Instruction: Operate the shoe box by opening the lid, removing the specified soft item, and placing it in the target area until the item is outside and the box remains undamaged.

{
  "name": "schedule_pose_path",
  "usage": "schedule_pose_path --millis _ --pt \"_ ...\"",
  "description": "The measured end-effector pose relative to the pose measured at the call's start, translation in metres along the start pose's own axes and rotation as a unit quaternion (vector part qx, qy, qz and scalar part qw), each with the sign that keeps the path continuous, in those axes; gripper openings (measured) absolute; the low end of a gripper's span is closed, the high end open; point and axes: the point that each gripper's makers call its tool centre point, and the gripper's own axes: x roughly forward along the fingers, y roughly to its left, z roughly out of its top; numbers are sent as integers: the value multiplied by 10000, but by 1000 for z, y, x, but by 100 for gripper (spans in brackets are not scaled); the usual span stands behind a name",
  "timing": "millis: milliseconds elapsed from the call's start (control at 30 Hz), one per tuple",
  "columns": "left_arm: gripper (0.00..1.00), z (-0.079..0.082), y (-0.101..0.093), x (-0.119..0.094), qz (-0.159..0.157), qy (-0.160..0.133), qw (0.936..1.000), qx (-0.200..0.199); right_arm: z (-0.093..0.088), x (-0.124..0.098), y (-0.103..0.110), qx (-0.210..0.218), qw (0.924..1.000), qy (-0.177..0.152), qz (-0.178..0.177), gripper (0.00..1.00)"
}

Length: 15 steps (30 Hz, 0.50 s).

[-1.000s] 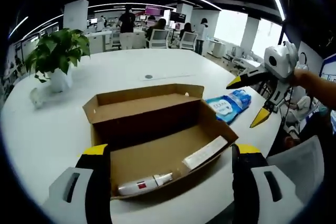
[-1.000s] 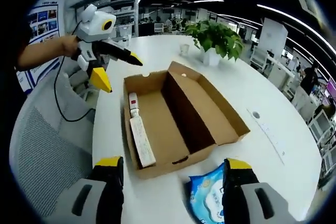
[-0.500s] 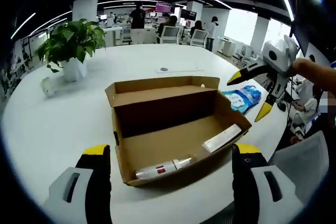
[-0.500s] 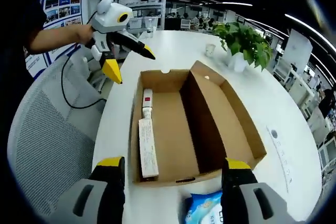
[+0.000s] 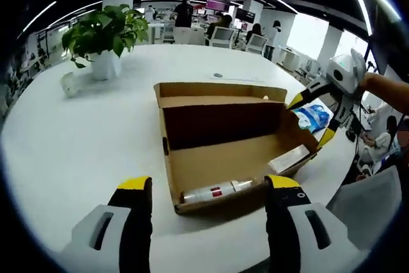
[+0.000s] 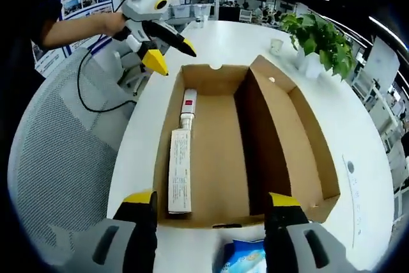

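- Lying lower centre, outside shoe box: soft blue wipes pack, likely light, squashy, slippery; pinching mid-body advised.
- Hovering released, grasping nothing: left claw, right claw.

shoe box: 1 | tube: 1 | carton: 1 | wipes pack: 1 | potted plant: 1

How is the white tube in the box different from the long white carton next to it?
The white tube with the red label is rounded and shorter; the long white cardboard carton is flat-sided and longer. The tube carries a red patch; the carton shows only fine print. Both lie flat, end to end, inside the open brown cardboard shoe box.
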Motion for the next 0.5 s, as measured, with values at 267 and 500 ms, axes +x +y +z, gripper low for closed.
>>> schedule_pose_path --millis 267,500 --pt "52 -2 12 3 73 66 9996 -273 -5 14 -2 -207 9994 246 157 62" --pt "28 -10 14 2 175 253 9978 -579 -5 24 -4 -156 9990 305 288 60"
